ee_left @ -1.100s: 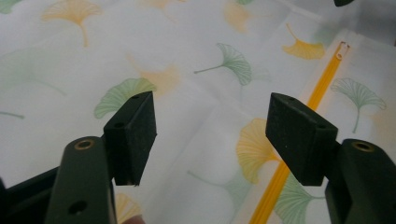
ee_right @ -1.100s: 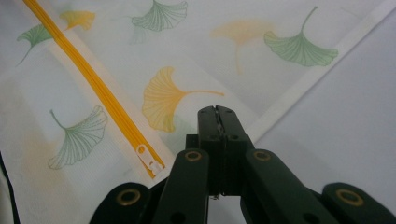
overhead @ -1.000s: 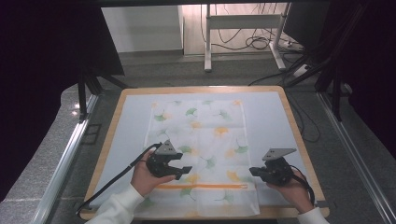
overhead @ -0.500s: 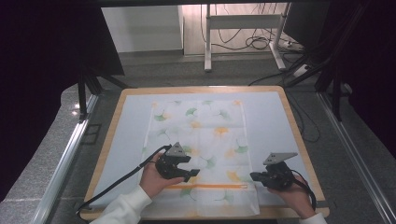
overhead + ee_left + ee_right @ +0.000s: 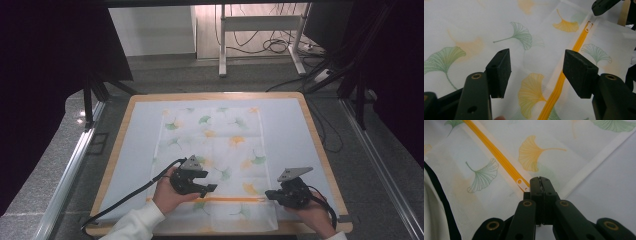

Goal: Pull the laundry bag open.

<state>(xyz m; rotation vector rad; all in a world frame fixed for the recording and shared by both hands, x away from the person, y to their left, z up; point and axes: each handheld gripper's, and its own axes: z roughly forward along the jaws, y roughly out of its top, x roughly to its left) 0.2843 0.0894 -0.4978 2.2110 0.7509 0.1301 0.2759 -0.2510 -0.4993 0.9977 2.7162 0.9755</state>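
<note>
Here, two grippers work a zippered ginkgo-print bag [image 5: 212, 150] on a table [image 5: 310, 135].

At six o'clock, the right gripper [image 5: 540, 180] is clenched on the bag's fabric beside the zipper pull [image 5: 521, 183]; toward seven o'clock, the left gripper [image 5: 536, 72], jaws just closing yet grasping nothing, straddles the orange zipper [image 5: 559, 82]; the bag stretches toward twelve.

bag [image 5: 210, 145]: thin white cloth, matt, printed with leaves
zipper [image 5: 496, 152]: shiny orange plastic, just beside the shut right gripper [image 5: 541, 181]
left gripper [image 5: 536, 72] pads: black, rough, maybe foam
table [image 5: 120, 130]: pale wood rim
</note>
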